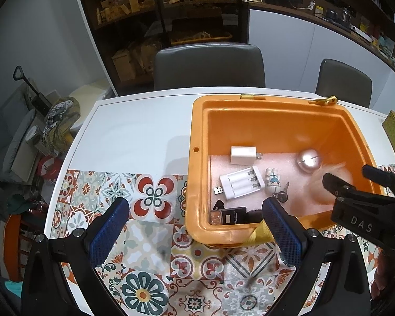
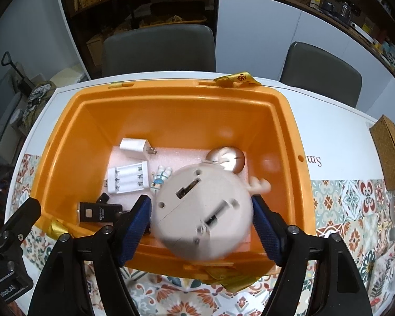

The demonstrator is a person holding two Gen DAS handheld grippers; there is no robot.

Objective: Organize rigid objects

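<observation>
We see the deep orange plastic bin (image 2: 171, 121) on the tiled tablecloth (image 1: 144, 276), its far half bare. Our right gripper (image 2: 201, 210) hangs over the near rim; the blurred round beige toy (image 2: 202, 210) sits between spread jaws, the right pad apart from it. Our left gripper (image 1: 194, 226) stands open, empty, at the bin's left corner.

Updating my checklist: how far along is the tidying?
Done: charger, battery holder, figurine and silver ball lie in the orange bin. In hand: a round beige gadget between the right gripper jaws. Left: setting it down.
</observation>
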